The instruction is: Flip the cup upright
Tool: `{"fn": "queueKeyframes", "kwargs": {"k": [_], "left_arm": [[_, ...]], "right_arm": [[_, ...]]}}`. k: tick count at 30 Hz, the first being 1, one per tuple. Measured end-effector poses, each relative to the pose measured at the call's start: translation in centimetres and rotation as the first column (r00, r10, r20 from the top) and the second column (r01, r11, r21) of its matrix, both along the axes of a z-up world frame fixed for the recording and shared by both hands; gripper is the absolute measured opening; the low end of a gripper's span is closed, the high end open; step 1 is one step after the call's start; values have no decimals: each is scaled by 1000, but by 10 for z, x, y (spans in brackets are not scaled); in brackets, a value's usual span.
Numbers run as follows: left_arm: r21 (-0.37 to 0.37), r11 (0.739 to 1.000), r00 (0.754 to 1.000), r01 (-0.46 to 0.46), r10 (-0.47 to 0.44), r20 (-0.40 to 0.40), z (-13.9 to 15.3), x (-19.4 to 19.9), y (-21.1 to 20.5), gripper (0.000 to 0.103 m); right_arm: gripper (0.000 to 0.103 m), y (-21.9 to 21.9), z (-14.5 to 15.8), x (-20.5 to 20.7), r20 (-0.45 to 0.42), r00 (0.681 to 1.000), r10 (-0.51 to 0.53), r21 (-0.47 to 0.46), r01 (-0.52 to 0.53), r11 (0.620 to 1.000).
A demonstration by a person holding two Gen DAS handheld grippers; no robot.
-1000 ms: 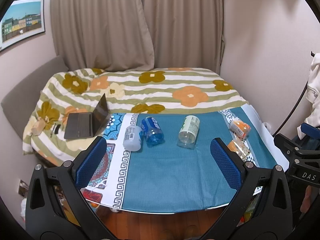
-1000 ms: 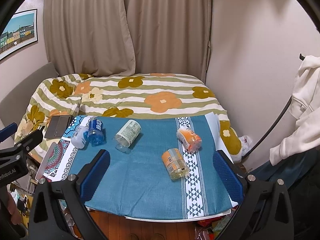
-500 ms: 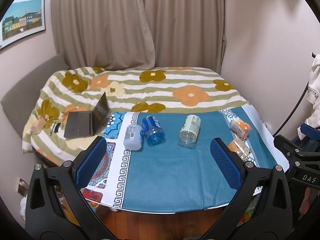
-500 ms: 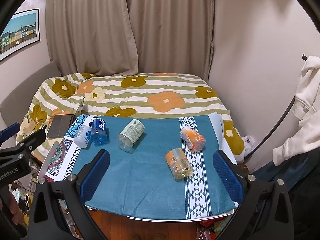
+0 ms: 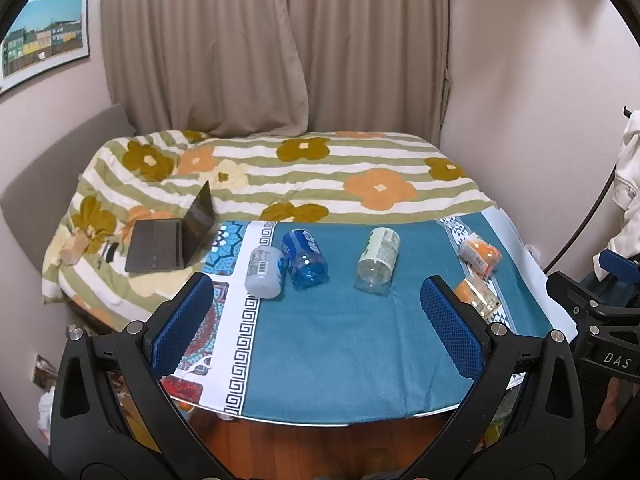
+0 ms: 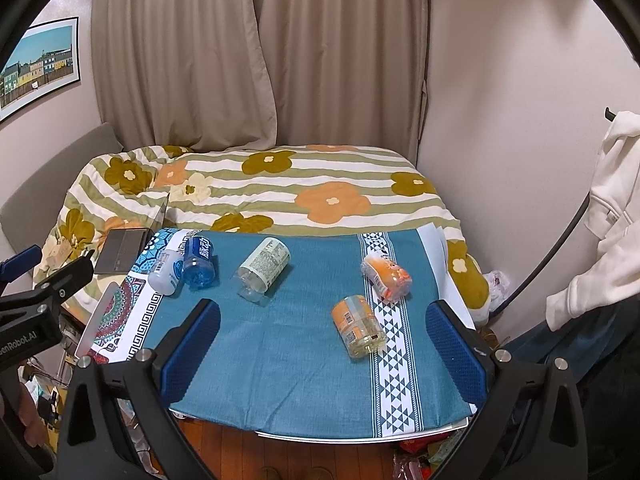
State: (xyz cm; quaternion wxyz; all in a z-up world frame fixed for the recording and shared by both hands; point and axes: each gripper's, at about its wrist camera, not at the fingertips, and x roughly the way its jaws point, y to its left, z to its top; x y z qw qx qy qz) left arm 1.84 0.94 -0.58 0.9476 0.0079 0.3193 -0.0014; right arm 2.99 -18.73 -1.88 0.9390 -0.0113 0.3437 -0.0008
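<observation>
Right wrist view: my right gripper (image 6: 322,338) hangs wide open above the orange-labelled clear plastic cup (image 6: 358,326) lying sideways; a careless nudge could roll it off the teal cloth-covered table (image 6: 280,368).

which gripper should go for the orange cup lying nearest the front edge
Right. The orange cup lies between the right gripper and its open fingers, close ahead. From the left gripper it sits far right, partly behind a finger.
</observation>
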Motion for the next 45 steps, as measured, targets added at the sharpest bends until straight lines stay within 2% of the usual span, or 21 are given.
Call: {"fn": "queueKeyframes", "kwargs": {"k": [13,21,24,29,36,45], "left_arm": [[-6,1000,1000,18,-18,1,4,-1,5,103],[-15,998,995,62,-63,-79,-3,17,10,103],[-7,997,990,76,-76,-117,-17,26,7,103],[-25,999,983,48,-52,-178,-40,41,-1,103],[-24,999,961,-26,18,-276,-82,64,-20,103],[-23,989,906,-144,122,-405,-140,104,-48,103]], "right_arm": [[102,1,2,-1,3,1000,-2,0,2,1000],[102,-2,-2,6,-54,999,3,37,-1,999],[102,-4,-11,7,-78,997,-14,28,16,999],[102,-18,-36,18,-123,992,-9,13,11,1000],[102,-46,-76,59,-205,975,81,-5,-84,996],[102,-76,-139,124,-357,911,206,18,-214,977]]}}
